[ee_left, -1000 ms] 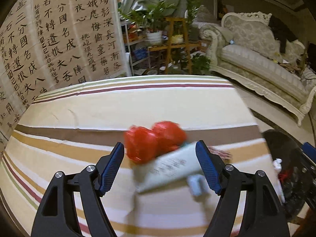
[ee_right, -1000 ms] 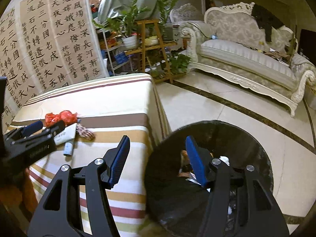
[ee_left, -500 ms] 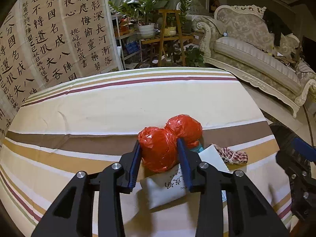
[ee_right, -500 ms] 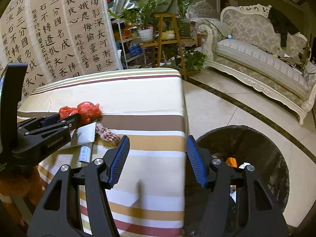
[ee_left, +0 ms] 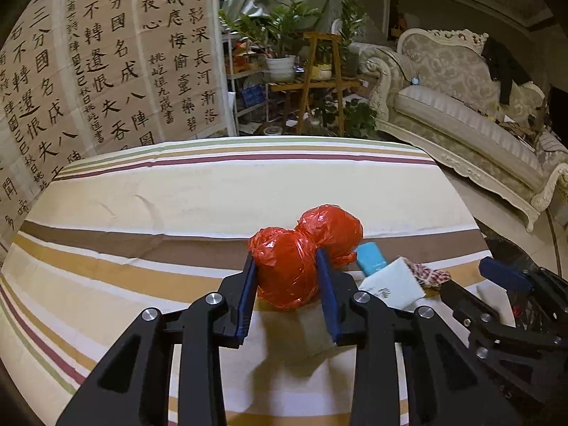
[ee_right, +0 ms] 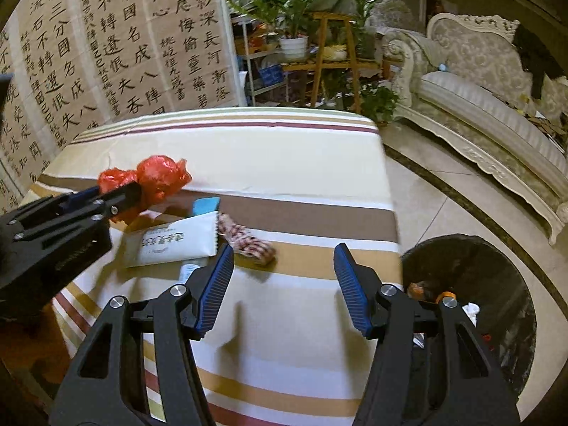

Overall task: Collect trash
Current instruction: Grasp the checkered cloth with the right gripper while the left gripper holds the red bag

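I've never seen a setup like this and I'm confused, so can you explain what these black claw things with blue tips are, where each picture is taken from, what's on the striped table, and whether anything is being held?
These are two hand-held grippers, one in each of a person's hands, each carrying a wide-angle camera that looks out along its two blue-padded fingers. One picture comes from the left gripper, the other from the right gripper.

On the striped tablecloth lie a crumpled red plastic bag, a white sachet with printed characters, a small blue packet and a red-and-white patterned wrapper. A round black bin stands on the floor beside the table.

The left gripper's fingers are pressed on the red bag. The right gripper holds nothing; its fingers are closing slightly over bare cloth.
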`<state>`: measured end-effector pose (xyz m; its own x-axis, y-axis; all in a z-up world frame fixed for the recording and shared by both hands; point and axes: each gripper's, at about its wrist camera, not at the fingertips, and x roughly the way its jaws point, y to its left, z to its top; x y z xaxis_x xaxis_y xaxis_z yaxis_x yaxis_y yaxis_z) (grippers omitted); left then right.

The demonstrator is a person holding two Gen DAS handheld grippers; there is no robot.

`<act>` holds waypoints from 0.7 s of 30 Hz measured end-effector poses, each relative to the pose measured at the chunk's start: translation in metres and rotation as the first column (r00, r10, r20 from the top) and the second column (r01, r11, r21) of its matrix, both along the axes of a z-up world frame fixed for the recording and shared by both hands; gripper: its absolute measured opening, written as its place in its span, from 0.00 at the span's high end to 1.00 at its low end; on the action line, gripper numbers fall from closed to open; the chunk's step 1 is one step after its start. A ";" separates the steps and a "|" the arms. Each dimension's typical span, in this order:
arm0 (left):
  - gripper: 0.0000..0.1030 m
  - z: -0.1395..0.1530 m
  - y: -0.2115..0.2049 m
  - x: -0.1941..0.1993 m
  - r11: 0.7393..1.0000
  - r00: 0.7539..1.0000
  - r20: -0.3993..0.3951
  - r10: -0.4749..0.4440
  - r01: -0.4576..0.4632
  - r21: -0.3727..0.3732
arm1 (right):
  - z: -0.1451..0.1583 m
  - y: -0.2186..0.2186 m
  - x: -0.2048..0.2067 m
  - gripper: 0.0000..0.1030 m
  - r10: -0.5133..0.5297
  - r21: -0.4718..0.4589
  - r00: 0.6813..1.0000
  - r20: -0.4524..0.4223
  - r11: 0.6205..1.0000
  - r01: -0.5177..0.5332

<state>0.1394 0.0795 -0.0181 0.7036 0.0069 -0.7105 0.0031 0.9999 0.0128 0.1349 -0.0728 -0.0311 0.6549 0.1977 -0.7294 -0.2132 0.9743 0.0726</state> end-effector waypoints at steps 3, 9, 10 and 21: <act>0.68 0.000 0.008 0.000 1.000 1.000 -0.004 0.019 -0.019 -0.004 | -0.002 0.009 0.005 0.54 0.019 -0.010 1.000 -0.015 1.000 -0.019; 0.68 -0.001 0.020 -0.002 0.999 0.999 -0.004 0.051 -0.051 -0.002 | -0.005 0.019 0.013 0.58 0.031 -0.025 0.999 -0.036 0.999 -0.032; 0.68 -0.001 0.021 -0.003 0.999 0.999 -0.003 0.054 -0.054 0.001 | -0.006 0.020 0.014 0.62 0.032 -0.029 0.999 -0.040 0.999 -0.033; 0.68 -0.005 0.028 -0.005 0.998 0.998 -0.010 0.069 -0.069 -0.006 | -0.010 0.030 0.020 0.72 0.048 -0.054 0.997 -0.061 0.997 -0.052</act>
<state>0.1348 0.1078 -0.0231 0.6949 0.0505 -0.7173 -0.0659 0.9978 0.0064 0.1553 -0.0429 -0.0415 0.6000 0.1876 -0.7777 -0.2586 0.9654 0.0333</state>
